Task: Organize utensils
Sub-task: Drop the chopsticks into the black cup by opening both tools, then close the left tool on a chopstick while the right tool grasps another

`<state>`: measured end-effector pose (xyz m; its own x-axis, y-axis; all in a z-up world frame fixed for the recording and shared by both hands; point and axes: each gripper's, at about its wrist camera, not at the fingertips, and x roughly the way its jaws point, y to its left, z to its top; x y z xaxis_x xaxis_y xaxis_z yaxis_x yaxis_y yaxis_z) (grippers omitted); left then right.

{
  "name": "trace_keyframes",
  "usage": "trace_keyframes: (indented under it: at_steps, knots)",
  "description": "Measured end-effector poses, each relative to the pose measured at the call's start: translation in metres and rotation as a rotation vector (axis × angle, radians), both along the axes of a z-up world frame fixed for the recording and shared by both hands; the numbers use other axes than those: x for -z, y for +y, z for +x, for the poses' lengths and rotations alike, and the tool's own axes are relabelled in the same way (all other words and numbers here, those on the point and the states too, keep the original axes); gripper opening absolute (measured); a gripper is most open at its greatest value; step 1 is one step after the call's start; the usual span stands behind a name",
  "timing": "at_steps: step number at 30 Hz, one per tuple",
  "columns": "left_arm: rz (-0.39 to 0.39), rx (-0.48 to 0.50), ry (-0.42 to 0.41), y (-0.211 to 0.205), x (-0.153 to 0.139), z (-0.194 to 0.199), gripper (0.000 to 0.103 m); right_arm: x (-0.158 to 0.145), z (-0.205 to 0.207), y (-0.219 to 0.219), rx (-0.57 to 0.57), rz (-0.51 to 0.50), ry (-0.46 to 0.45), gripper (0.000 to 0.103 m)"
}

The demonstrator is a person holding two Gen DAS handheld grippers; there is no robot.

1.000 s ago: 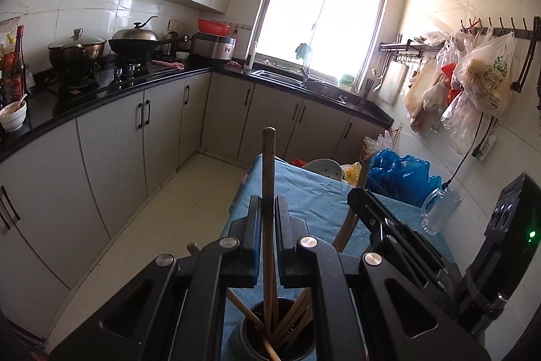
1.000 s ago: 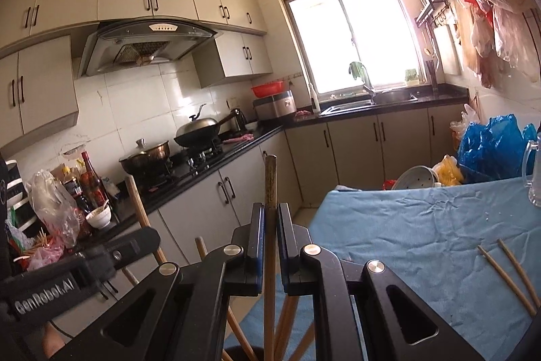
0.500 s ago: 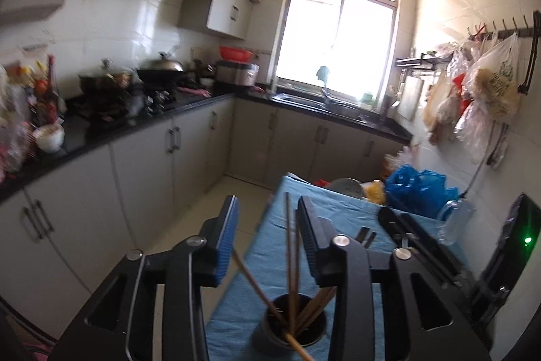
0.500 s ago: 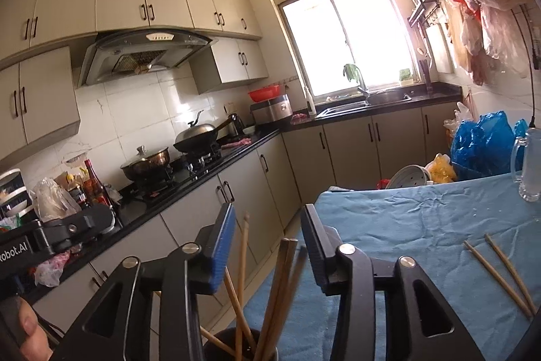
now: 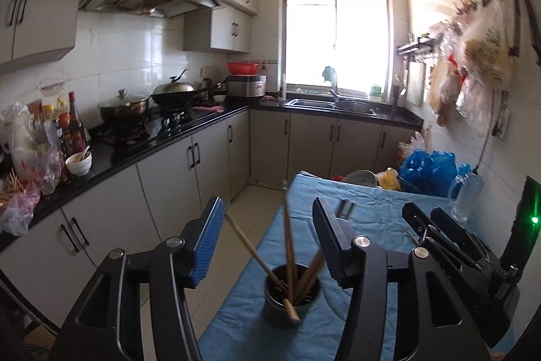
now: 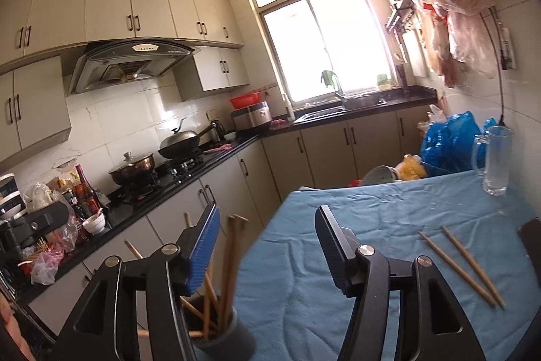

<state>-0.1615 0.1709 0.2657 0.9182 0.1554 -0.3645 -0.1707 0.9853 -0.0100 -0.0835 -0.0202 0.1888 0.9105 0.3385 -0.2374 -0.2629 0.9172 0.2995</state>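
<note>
A dark round holder [image 5: 291,296] stands near the front left edge of the blue-clothed table [image 5: 368,202] with several wooden chopsticks [image 5: 288,246] in it. My left gripper [image 5: 268,242] is open and empty above the holder. My right gripper [image 6: 267,246] is open and empty, with the holder [image 6: 225,337] and its chopsticks [image 6: 231,263] at its lower left. Two loose chopsticks [image 6: 460,263] lie on the cloth to its right. The right gripper's body [image 5: 453,252] shows in the left wrist view.
A clear glass mug [image 6: 495,158] stands at the table's far right. Blue plastic bags [image 6: 449,137] and a bowl [image 6: 380,175] sit beyond the table's far edge. A black counter [image 5: 162,137] with pots, bottles and bags runs along the left. Bags hang on the right wall [image 5: 480,73].
Both grippers were shut on chopsticks held upright over the holder. Both opened, the chopsticks dropped into the holder, and both grippers lifted back.
</note>
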Motion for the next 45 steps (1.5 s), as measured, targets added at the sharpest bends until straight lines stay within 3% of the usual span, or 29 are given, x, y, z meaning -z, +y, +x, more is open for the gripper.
trace_keyframes:
  at_steps: [3, 15, 23, 27, 32, 36, 40, 42, 45]
  knots:
    - [0.022, 0.038, 0.001, -0.022, 0.001, -0.008, 0.061, 0.004, -0.009, -0.02, 0.034, 0.001, 0.009, 0.065]
    - [0.038, 0.203, 0.07, -0.091, 0.016, -0.009, 0.064, 0.041, -0.023, -0.12, 0.194, -0.015, 0.115, 0.07]
    - [0.046, 0.323, 0.198, -0.132, 0.058, 0.006, 0.066, 0.112, 0.003, -0.21, 0.341, -0.042, 0.373, 0.071]
    - [0.045, 0.362, 0.286, -0.151, 0.085, 0.024, 0.066, 0.14, 0.023, -0.239, 0.337, -0.04, 0.493, 0.069]
    - [0.059, 0.402, 0.379, -0.172, 0.117, 0.042, 0.066, 0.159, 0.057, -0.24, 0.279, -0.097, 0.571, 0.055]
    - [0.055, 0.396, 0.42, -0.178, 0.131, 0.053, 0.066, 0.171, 0.09, -0.236, 0.265, -0.148, 0.621, 0.05]
    - [0.014, 0.374, 0.46, -0.17, 0.142, 0.069, 0.066, 0.175, 0.113, -0.232, 0.279, -0.215, 0.666, 0.027]
    - [-0.001, 0.363, 0.47, -0.168, 0.146, 0.074, 0.066, 0.173, 0.114, -0.226, 0.263, -0.202, 0.691, 0.014]
    - [-0.028, 0.356, 0.497, -0.164, 0.154, 0.086, 0.066, 0.172, 0.103, -0.216, 0.223, -0.148, 0.718, 0.011]
